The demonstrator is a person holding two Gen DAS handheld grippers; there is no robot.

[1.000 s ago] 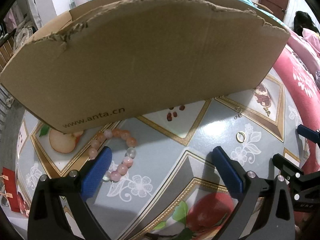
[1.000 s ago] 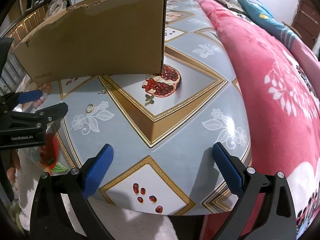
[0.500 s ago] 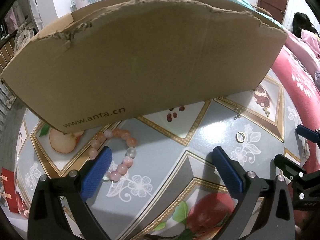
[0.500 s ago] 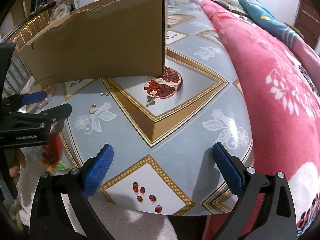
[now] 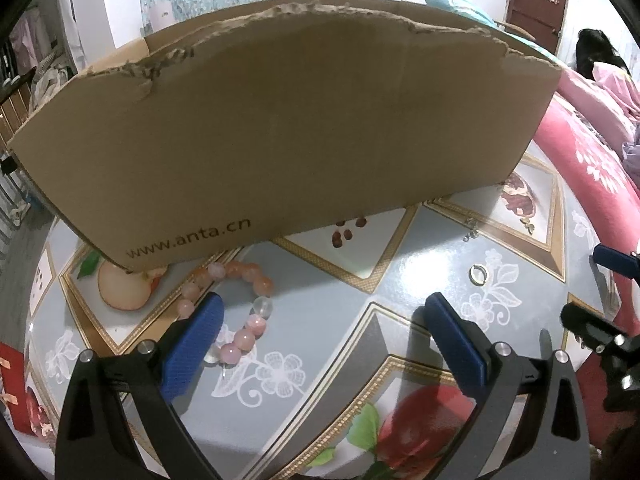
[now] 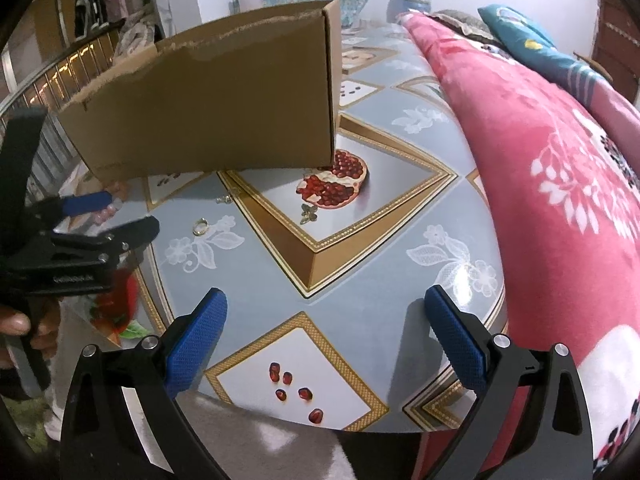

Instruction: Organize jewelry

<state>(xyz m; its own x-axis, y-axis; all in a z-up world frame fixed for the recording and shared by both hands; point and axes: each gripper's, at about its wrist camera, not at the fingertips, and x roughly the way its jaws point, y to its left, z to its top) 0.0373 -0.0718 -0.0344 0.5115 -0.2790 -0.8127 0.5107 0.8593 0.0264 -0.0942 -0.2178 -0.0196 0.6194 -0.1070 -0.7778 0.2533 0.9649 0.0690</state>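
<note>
The torn-edged brown cardboard box (image 5: 280,140) carries "www.anta.cn" printed in dark letters low on its near wall. A pale label on the black left hand-held gripper (image 6: 120,220) is too blurred to read.

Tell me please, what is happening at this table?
A person holds a hand-held gripper in each hand over a patterned table. Both the left hand-held gripper and the right hand-held gripper are open and empty. A pink bead bracelet, a gold ring and small earrings lie loose before a cardboard box.
</note>
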